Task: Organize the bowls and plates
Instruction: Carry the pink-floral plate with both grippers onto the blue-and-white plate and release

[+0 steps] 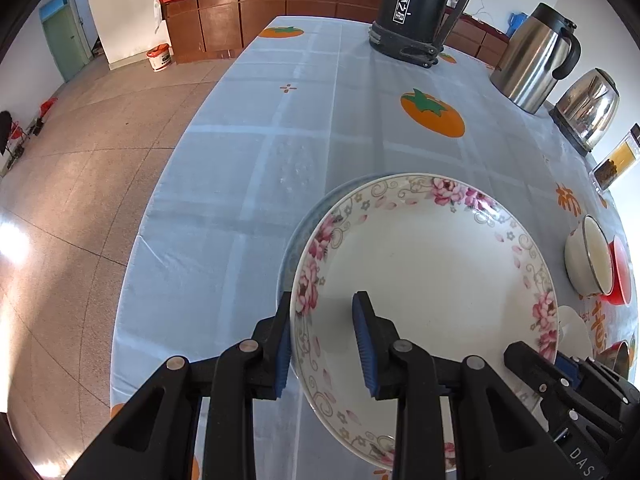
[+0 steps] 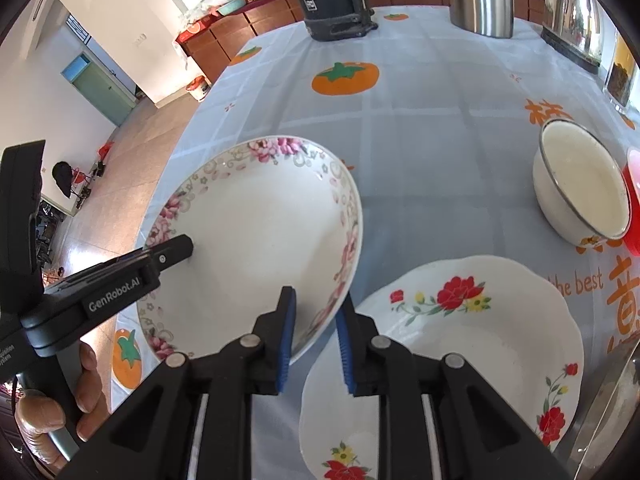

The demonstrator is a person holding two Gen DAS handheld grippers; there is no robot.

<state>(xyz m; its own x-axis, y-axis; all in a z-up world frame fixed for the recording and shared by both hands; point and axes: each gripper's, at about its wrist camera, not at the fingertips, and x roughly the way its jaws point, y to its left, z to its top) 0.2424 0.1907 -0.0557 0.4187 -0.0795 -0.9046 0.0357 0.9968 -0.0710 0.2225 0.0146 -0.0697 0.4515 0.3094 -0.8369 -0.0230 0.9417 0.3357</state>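
Note:
A white deep plate with pink flowers (image 1: 432,264) has its left rim between the fingers of my left gripper (image 1: 324,340), which is shut on it, one pad outside the rim and one inside. In the right wrist view one of the left gripper's fingers (image 2: 176,250) lies on the inside of this pink-flower plate (image 2: 248,232). My right gripper (image 2: 316,340) straddles the plate's right rim with a small gap at the pads, so it is open. A white plate with red flowers (image 2: 460,340) lies flat just below and right of it.
A white enamel bowl (image 2: 580,188) and a red bowl (image 2: 634,200) stand at the right. A black thermos (image 1: 416,8), a steel jug (image 1: 532,56), a kettle (image 1: 588,108) and a jar (image 1: 616,160) line the far right. The table edge (image 1: 160,208) drops to the floor on the left.

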